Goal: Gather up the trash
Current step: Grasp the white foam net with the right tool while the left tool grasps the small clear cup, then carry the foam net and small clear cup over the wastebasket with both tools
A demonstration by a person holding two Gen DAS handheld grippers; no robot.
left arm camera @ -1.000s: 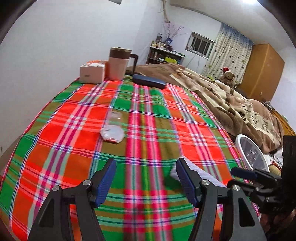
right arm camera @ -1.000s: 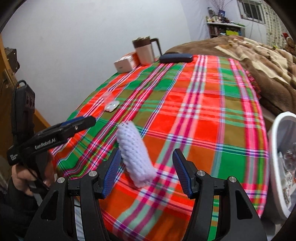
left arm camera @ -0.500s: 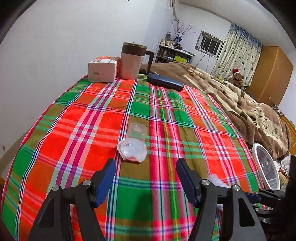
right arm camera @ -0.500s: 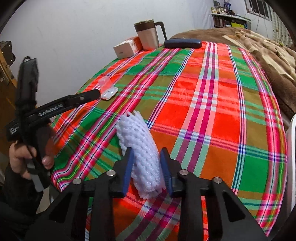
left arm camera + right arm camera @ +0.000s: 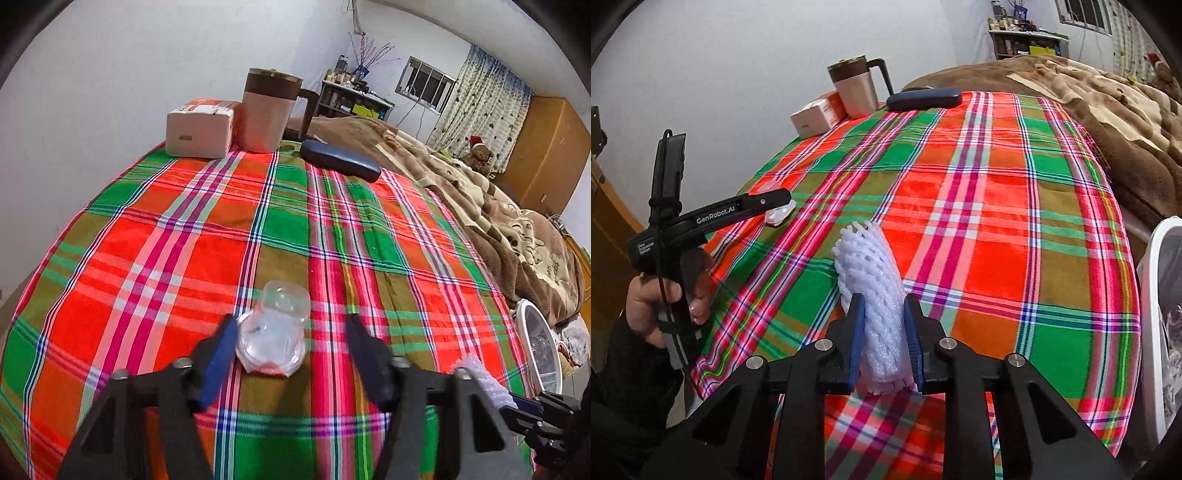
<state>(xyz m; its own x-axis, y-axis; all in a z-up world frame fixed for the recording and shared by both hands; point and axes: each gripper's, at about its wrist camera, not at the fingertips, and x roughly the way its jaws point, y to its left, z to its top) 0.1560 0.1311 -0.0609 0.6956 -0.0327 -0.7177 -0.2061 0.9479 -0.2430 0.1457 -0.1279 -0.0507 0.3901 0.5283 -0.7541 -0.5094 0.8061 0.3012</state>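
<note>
the right gripper (image 5: 884, 317) has its blue-padded fingers (image 5: 857, 332) clamped on a white foam fruit net (image 5: 870, 273), which is squeezed narrow between the pads; the jaws have just been closing on it. the net's free end sticks out forward over the plaid blanket (image 5: 979, 221), and its near end hangs just past the pads. in the left wrist view a bit of the same net shows at the lower right, beside the dark blue tip of the right gripper.

the left gripper (image 5: 291, 343) reaches over the blanket with its fingers (image 5: 218, 354) apart on either side of a clear plastic cup (image 5: 275, 332) lying on its side, its lidded mouth toward the camera. the jaws have just been closing. the left pad sits right at the cup's rim, though contact cannot be told, and the right pad stands clear of it. from the right wrist view the person's hand (image 5: 665, 295) grips the left gripper's handle, and the cup is mostly hidden behind its finger.

at the far end of the blanket stand a cardboard box (image 5: 201, 127) and, just beside it, a pink lidded mug (image 5: 267, 110) with a dark handle; a dark blue case (image 5: 340, 159) lies near them. a brown blanket (image 5: 498, 206) covers the bed to the right. a white bin (image 5: 1161, 314) stands by the bed's right edge with clear trash inside.
</note>
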